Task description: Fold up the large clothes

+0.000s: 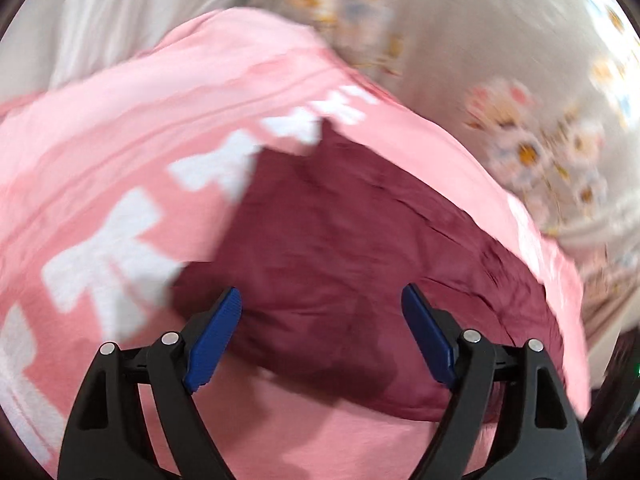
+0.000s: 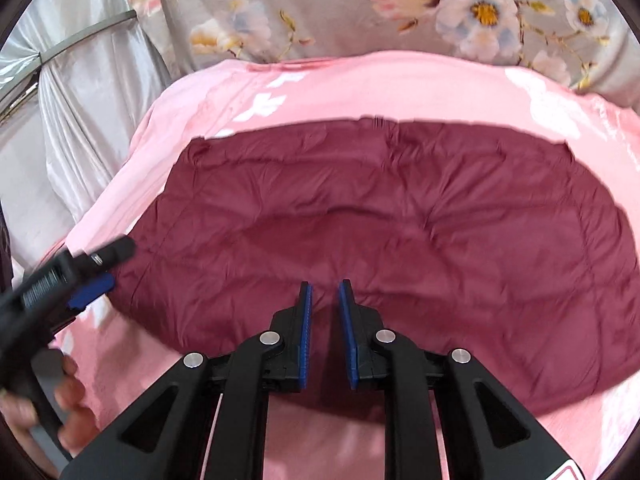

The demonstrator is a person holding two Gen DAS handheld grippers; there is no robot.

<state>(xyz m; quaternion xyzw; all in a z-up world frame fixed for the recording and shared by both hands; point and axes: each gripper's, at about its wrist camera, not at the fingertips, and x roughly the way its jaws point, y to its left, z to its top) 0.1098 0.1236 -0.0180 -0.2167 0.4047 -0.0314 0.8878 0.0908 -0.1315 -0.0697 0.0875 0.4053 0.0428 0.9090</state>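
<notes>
Both claws hover empty over the maroon quilted jacket [image 2: 400, 216] on a pink blanket [image 2: 360, 84]: left claw [image 1: 320, 300] spread wide, right claw [image 2: 325, 286] nearly closed.

Maroon quilted garment [image 2: 360, 216] — flat, folded

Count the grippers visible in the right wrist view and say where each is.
2. The right gripper is at bottom centre over the maroon garment, its fingers a narrow gap apart. The left gripper comes in from the left edge, blurred, at the garment's left edge.
</notes>
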